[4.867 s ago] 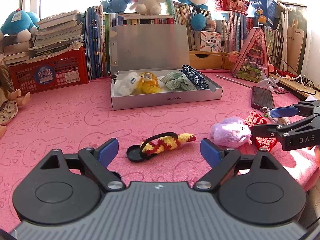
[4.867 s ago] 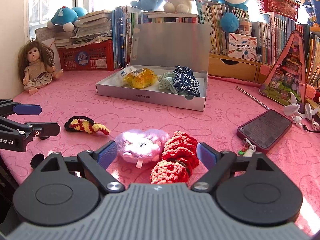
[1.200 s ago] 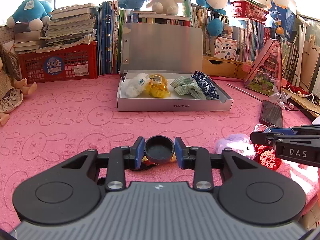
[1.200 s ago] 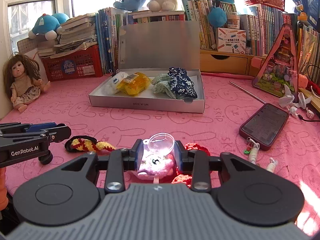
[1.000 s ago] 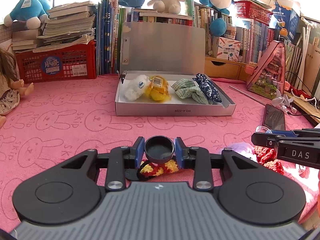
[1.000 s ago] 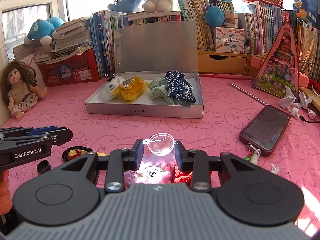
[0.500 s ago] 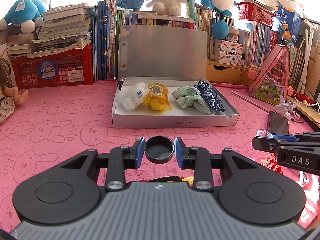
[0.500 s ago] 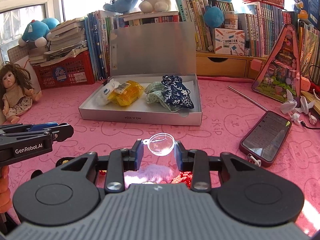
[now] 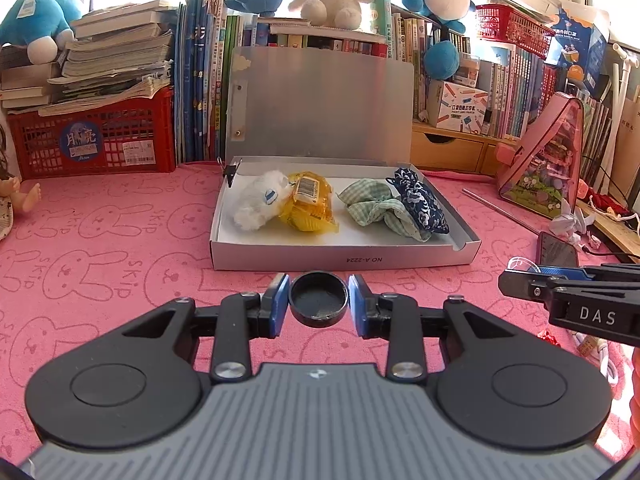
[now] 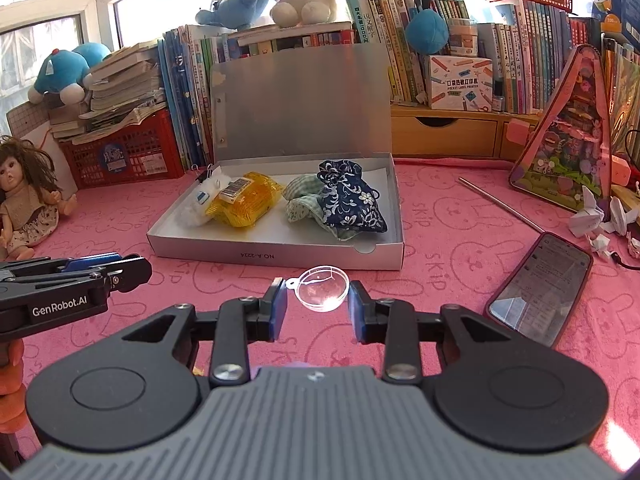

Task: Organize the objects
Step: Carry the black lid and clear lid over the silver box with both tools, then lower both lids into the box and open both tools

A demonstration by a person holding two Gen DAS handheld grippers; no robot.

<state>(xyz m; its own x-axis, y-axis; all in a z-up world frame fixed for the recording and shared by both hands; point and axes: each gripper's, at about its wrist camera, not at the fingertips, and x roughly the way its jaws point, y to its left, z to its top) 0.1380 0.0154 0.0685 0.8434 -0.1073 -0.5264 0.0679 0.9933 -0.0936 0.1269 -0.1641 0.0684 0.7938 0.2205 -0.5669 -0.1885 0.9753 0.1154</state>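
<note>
My left gripper (image 9: pixel 318 299) is shut on a small round black cap (image 9: pixel 318 298), held above the pink cloth just short of the open grey box (image 9: pixel 344 259). My right gripper (image 10: pixel 318 295) is shut on a clear plastic lid (image 10: pixel 322 288) with a small tab, also just before the box (image 10: pixel 276 256). Inside the box lie a white plush (image 9: pixel 258 202), a yellow packet (image 9: pixel 310 202), a green checked pouch (image 9: pixel 370 204) and a dark blue flowered pouch (image 9: pixel 420 206). Each gripper shows at the edge of the other's view: the right one (image 9: pixel 516 276), the left one (image 10: pixel 132 270).
A phone (image 10: pixel 540 288) lies on the pink cloth at the right, a thin metal rod (image 10: pixel 500 206) beyond it. A doll (image 10: pixel 24 196) sits at the left by a red basket (image 9: pixel 92 140). Books, plush toys and a pink triangular case (image 10: pixel 568 148) line the back.
Both grippers have moved forward toward the open box, each still holding its piece. The knitted and plush items on the cloth have slipped out of sight beneath them.
</note>
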